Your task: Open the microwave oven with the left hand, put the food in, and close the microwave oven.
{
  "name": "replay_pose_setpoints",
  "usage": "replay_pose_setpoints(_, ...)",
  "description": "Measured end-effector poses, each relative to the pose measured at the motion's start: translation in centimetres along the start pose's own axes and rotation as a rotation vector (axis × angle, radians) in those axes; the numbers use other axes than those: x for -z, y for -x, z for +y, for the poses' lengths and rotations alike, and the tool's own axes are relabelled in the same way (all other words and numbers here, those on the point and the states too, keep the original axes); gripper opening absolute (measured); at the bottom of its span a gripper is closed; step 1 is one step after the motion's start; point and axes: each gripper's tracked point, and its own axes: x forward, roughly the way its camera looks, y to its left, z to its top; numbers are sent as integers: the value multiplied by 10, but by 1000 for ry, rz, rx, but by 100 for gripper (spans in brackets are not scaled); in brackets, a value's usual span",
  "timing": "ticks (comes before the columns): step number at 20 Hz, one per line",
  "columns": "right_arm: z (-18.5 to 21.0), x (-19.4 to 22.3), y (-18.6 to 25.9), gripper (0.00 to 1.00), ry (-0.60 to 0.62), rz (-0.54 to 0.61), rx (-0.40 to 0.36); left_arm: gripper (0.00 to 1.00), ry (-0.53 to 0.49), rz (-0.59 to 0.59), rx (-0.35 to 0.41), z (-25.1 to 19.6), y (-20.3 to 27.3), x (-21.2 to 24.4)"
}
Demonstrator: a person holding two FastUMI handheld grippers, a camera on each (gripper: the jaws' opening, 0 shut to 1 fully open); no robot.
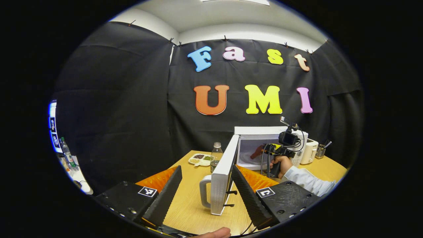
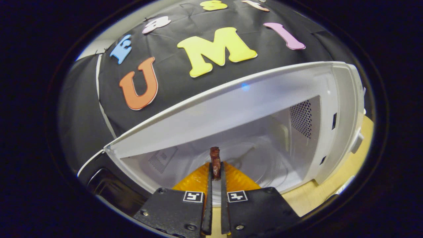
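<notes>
No readable text or labels

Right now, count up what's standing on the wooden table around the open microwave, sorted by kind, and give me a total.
White appliances: 2 (open microwave oven, white toaster)
Clear bottles: 1 (clear plastic bottle with white cap)
Divided white snack trays: 1
Small metal mesh holders: 1
Total: 5
Not counted: the reddish-brown piece of food pinched in the right gripper.

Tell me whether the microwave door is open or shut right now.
Open. The door stands swung out edge-on between the left claw fingers, and the right claw faces the bare cavity.
</notes>
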Motion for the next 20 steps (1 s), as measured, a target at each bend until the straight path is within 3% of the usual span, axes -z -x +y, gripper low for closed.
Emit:
replay_pose_setpoints(3,-18,-10,-3,16,0,-63,68,93,4,13,11,0,1,3)
replay_pose_setpoints(6,-24,-13,-4,98,20,-81,97,93,8,4,9,4,5,1)
replay_pose_setpoints(14,-12,-21,27,100,14,-75,36,93,-2,-3,-8,6,10,1)
replay_pose_setpoints(20,-4,-3,85,100,62,-34,-29,93,-13,17,-31,19,6,21)
